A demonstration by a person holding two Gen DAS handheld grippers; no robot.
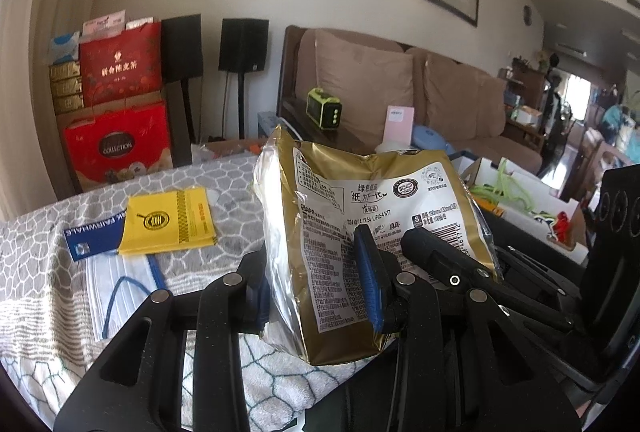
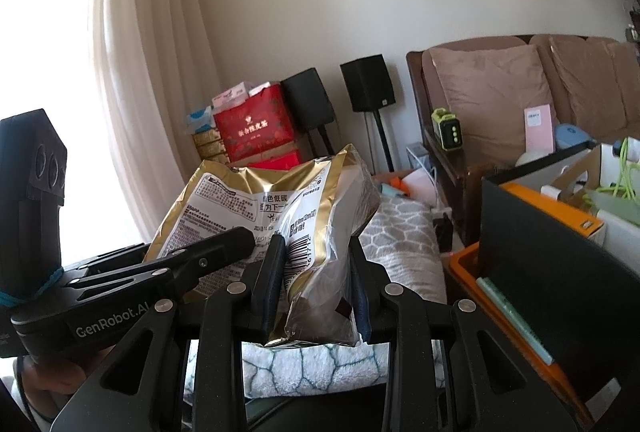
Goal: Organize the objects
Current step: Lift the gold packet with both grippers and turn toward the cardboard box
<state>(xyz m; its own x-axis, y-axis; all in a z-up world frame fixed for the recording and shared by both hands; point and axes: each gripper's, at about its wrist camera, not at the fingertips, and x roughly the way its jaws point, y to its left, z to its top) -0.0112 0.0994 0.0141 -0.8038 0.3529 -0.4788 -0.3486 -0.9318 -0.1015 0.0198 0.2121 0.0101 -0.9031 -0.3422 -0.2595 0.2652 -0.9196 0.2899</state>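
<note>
Gold crinkly plastic tissue pack (image 1: pixel 360 232) hangs above the grey pebble-patterned towel (image 1: pixel 224 184), clamped from both sides: the left gripper (image 1: pixel 316 280) pinches its near edge, the right gripper (image 2: pixel 316 284) its barcode corner. Pulling apart could, I judge, tear the thin film; a loosened pinch would drop it onto the yellow leaflet (image 1: pixel 168 220). At far right, an open white cardboard box (image 2: pixel 576 168) holds green cord (image 2: pixel 624 176); the nearer orange tray (image 2: pixel 464 264) carries a black box.
</note>
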